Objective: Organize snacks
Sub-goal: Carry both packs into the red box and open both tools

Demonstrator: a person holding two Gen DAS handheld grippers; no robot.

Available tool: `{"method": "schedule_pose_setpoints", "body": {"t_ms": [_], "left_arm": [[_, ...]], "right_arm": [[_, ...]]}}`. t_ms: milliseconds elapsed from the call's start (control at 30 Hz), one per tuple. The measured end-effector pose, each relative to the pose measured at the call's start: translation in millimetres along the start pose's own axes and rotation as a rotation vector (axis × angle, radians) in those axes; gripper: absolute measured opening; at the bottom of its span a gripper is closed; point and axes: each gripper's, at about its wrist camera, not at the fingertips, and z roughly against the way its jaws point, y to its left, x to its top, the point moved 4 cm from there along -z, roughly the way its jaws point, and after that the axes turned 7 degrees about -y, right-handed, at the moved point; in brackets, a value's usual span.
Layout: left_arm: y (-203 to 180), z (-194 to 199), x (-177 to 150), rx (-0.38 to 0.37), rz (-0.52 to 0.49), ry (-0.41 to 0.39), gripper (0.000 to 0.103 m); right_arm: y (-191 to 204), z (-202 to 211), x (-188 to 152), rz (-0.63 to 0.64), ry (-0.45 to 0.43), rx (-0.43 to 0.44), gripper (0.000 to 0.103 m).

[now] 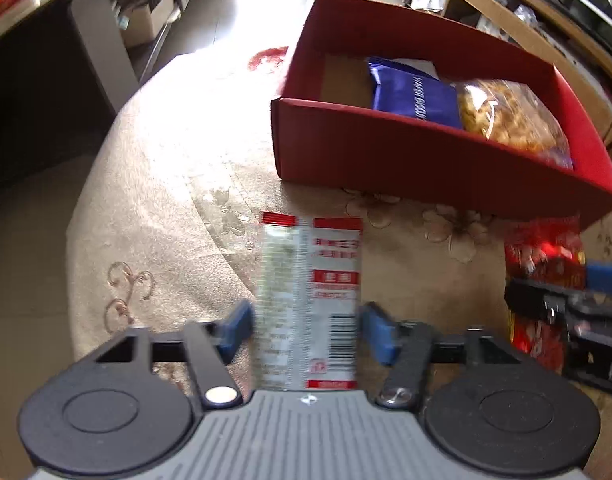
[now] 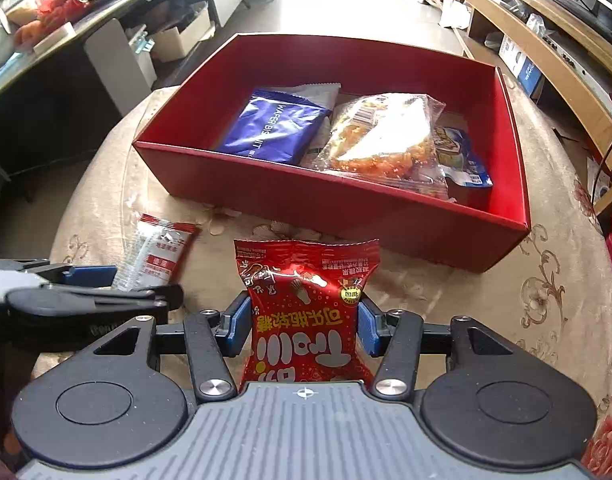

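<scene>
My left gripper point(image 1: 306, 330) straddles a white-and-red snack sachet point(image 1: 309, 300) lying on the table, its blue pads touching the sachet's two sides. My right gripper point(image 2: 304, 326) is closed on a red candy bag point(image 2: 306, 312), pads pressing both sides. The red cardboard box point(image 2: 345, 204) stands just beyond, holding a blue wafer biscuit pack point(image 2: 274, 124), a clear bag of orange snacks point(image 2: 381, 136) and a small blue packet point(image 2: 461, 156). The box point(image 1: 405, 160) also shows in the left wrist view. The sachet point(image 2: 158, 256) and left gripper point(image 2: 106, 284) show at the right view's left.
A round table with a beige flowered cloth point(image 2: 545, 280) carries everything. A dark counter point(image 2: 46, 60) with red items runs along the left, wooden shelving point(image 2: 545, 40) along the right. Tiled floor point(image 2: 325, 0) lies beyond the table edge.
</scene>
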Motion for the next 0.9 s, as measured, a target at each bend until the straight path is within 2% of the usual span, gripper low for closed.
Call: {"method": "schedule_pose_setpoints", "body": {"t_ms": [100, 200, 667, 900], "left_arm": [[2.1, 6.7, -1.9, -0.090, 0.069, 0.030, 0.041], [0.3, 15.8, -1.1, -0.083, 0.052, 0.008, 0.040], [-14.5, 67.3, 27.2, -0.187, 0.049, -0.108, 0.040], [-25.5, 70.6, 51.9, -0.199, 0.053, -0.146, 0.040]], "right_arm": [[0.1, 2.1, 2.0, -0.002, -0.007, 0.001, 0.061], [-1.0, 6.7, 3.3, -0.006, -0.019, 0.001, 0.061], [-15.7, 33.6, 17.3, -0.052, -0.103, 0.017, 0.060], [-21.7, 41.1, 33.3, -0.080, -0.150, 0.024, 0.060]]}}
